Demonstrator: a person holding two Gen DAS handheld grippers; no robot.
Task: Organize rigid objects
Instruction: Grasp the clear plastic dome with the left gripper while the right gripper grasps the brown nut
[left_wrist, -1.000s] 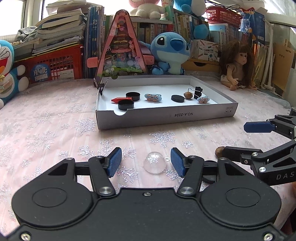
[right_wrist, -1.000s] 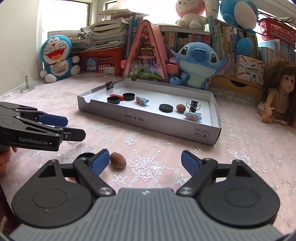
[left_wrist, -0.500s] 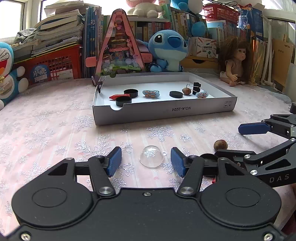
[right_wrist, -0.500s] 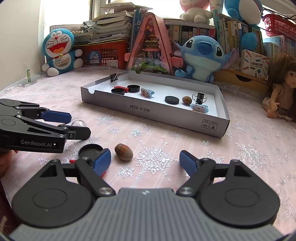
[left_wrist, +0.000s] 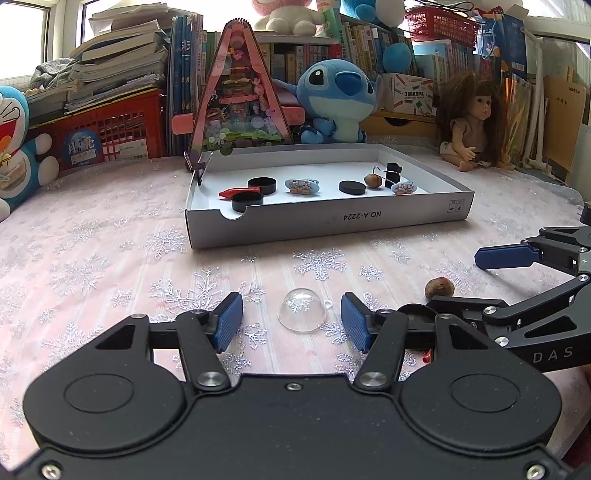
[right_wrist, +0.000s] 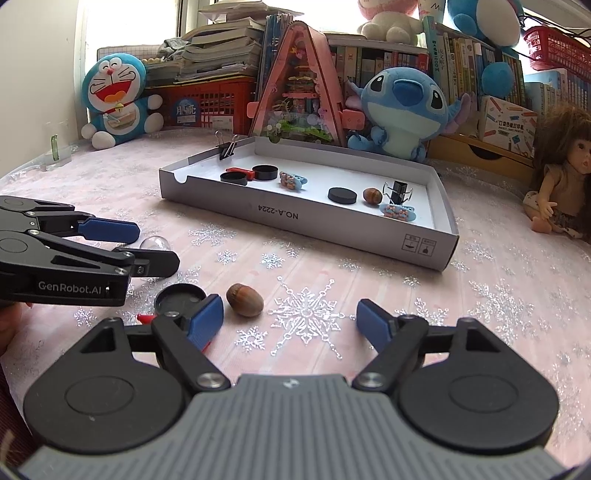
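A clear plastic dome (left_wrist: 302, 311) lies on the tablecloth between the open fingers of my left gripper (left_wrist: 291, 323); it also shows in the right wrist view (right_wrist: 155, 243). A brown hazelnut (right_wrist: 244, 300) lies just inside the left finger of my open right gripper (right_wrist: 290, 321). A black round lid (right_wrist: 180, 298) and a red piece (right_wrist: 146, 318) lie by that finger. The grey cardboard tray (left_wrist: 332, 221) ahead holds black lids, a red piece, a nut, a binder clip and blue charms.
Plush toys, a pink triangular dollhouse (left_wrist: 240, 96), a red crate, books and a doll (left_wrist: 472, 122) line the back. A binder clip (right_wrist: 226, 144) is clipped to the tray's far left corner. The cloth has snowflake prints.
Both grippers have drawn back slightly from the tray, so the dome and the hazelnut sit further forward between the fingers. Both stay open.
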